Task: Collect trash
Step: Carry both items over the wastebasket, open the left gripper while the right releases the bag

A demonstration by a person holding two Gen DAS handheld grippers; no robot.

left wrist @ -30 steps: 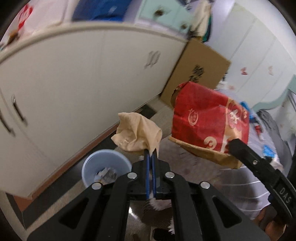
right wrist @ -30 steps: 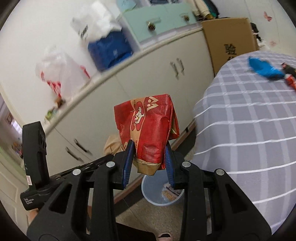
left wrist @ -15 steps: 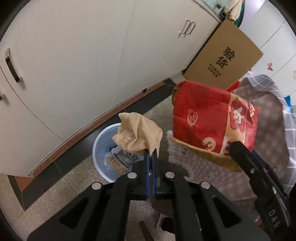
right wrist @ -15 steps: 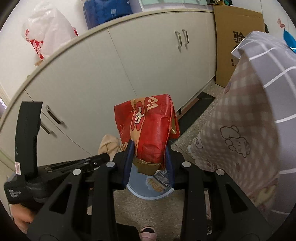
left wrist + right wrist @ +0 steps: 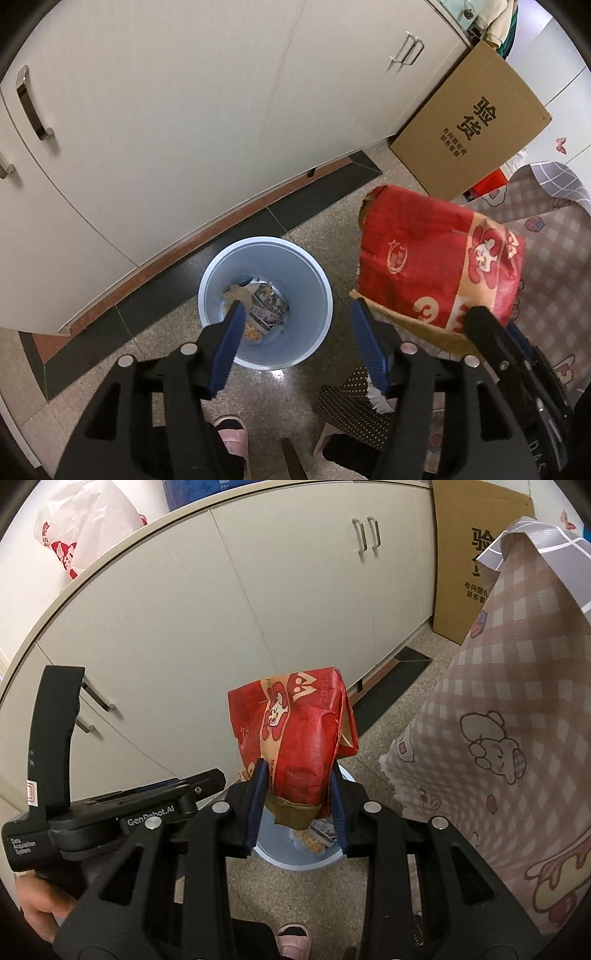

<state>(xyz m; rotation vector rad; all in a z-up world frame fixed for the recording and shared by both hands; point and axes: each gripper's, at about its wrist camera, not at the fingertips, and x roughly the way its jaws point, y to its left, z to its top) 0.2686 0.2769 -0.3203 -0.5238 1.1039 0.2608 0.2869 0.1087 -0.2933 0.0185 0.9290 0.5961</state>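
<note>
A light blue trash bin (image 5: 266, 295) stands on the floor by the cabinet, with crumpled trash (image 5: 258, 310) at its bottom. My left gripper (image 5: 295, 314) is open and empty right above the bin. My right gripper (image 5: 297, 775) is shut on a red and tan paper bag (image 5: 295, 734), holding it just above the bin (image 5: 295, 853). The bag also shows in the left wrist view (image 5: 439, 273), to the right of the bin. The left gripper body (image 5: 110, 805) shows at the left in the right wrist view.
White cabinet doors (image 5: 221, 110) run behind the bin. A flat cardboard box (image 5: 472, 122) leans on the cabinet at right. A table with a checked cloth (image 5: 517, 701) hangs at right. A pink slipper (image 5: 231, 435) and a dotted stool (image 5: 351, 410) are on the floor near me.
My left gripper opened and the tan crumpled paper it held is gone from its fingers. Both grippers tilted down over the bin. The right gripper still holds the bag.
</note>
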